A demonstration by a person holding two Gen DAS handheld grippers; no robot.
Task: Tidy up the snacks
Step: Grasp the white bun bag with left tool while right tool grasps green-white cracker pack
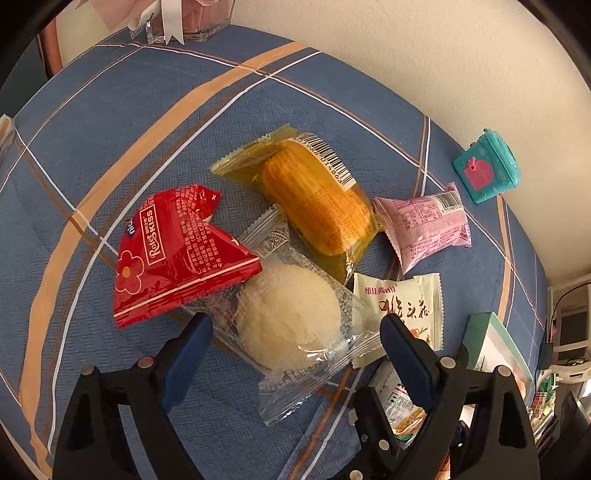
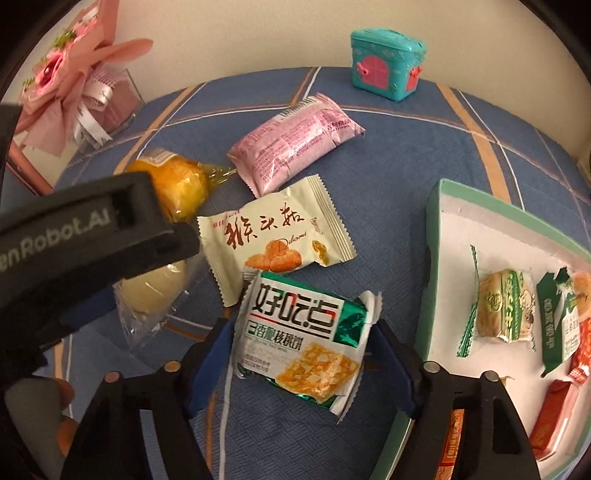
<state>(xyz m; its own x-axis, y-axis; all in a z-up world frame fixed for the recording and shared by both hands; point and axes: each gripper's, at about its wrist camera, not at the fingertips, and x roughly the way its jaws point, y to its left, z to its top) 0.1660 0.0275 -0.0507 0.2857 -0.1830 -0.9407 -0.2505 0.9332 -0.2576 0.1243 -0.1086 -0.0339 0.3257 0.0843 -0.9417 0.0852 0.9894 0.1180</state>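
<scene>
Green-white cracker pack (image 2: 301, 341) is clamped between the right tool's (image 2: 301, 354) pads, left of the tray (image 2: 434, 236); the left tool (image 1: 295, 332) is spread around a clear-wrapped bun (image 1: 288, 325).

Blue plaid cloth (image 1: 122, 122) w/ orange + white stripes covers the table. Cream wall (image 1: 424, 62) runs right behind the table's far edge, plain, evenly lit. Teal toy box (image 2: 386, 66) w/ pink door sits on the cloth at the wall. Clear vase (image 1: 192, 22) w/ pink paper bouquet (image 2: 66, 85) + white ribbon stands at the far corner, well apart from the toy box. Past the table edge nearest the toy box: cluttered shelves (image 1: 569, 332), dark cables, blurry.
</scene>
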